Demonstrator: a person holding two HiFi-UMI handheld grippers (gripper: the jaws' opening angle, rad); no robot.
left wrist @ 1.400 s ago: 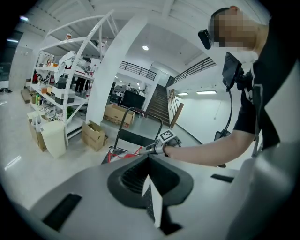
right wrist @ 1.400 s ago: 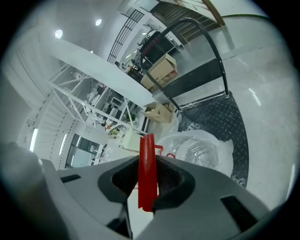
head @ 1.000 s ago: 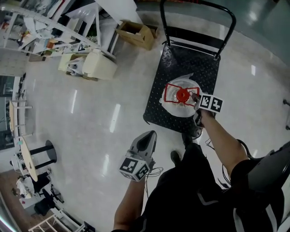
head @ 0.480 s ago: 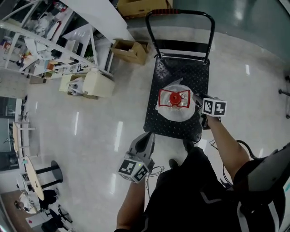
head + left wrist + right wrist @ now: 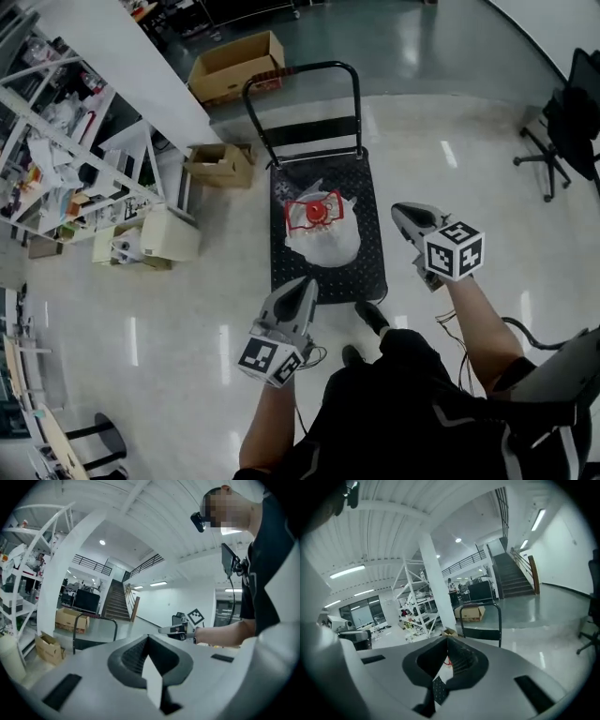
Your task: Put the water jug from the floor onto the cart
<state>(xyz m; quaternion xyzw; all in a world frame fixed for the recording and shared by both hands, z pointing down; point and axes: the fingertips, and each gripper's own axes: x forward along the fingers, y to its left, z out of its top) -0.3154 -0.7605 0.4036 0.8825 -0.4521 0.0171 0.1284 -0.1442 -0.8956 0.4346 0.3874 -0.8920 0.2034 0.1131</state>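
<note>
The water jug [image 5: 321,234], clear with a red cap and red carry handle, stands on the black deck of the cart [image 5: 361,272], near its middle. My right gripper [image 5: 401,212] is raised to the right of the cart, clear of the jug; its jaws are closing and meet with nothing between them. Held low at the cart's near edge, my left gripper [image 5: 306,284] is shut and empty. The left gripper view shows the left gripper's jaws closed, with my right gripper [image 5: 174,630] and the cart handle [image 5: 96,619] beyond. In the right gripper view the cart handle [image 5: 480,606] stands ahead.
An open cardboard box [image 5: 234,61] lies behind the cart's push handle [image 5: 305,70], a smaller box [image 5: 220,164] to its left. White shelving [image 5: 66,159] fills the left side. An office chair [image 5: 572,117] stands at the far right. The person's shoes [image 5: 370,317] are just before the cart.
My right gripper has left the jug's red handle and risen up and to the right. The left gripper has risen a little. The jug stays on the cart.
</note>
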